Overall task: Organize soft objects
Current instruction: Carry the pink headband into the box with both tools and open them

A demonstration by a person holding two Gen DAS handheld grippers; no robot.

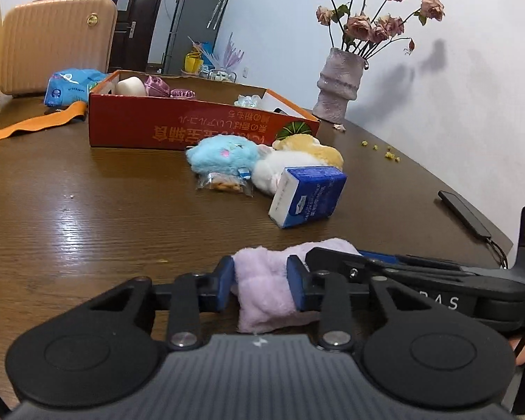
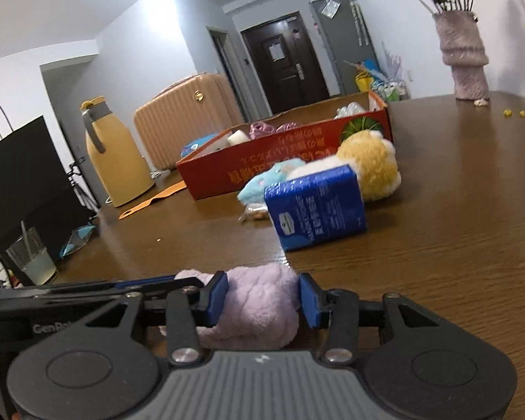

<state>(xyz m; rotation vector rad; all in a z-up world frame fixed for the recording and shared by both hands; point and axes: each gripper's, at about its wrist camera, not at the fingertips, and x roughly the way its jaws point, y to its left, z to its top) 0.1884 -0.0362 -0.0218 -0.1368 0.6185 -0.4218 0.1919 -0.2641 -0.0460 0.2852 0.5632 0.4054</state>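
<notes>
A lilac fluffy cloth lies at the table's near edge, and both grippers hold it. My left gripper is shut on one end; my right gripper is shut on the other end of the cloth. The right gripper's arm shows at the right of the left wrist view. Farther on lie a blue plush, a white and yellow plush and a blue tissue pack. Behind them stands a red cardboard box with soft items inside.
A small snack bag lies by the blue plush. A vase of dried roses stands at the back right; a black phone lies at the right edge. A pink suitcase, yellow thermos, glass and orange strap are to the left.
</notes>
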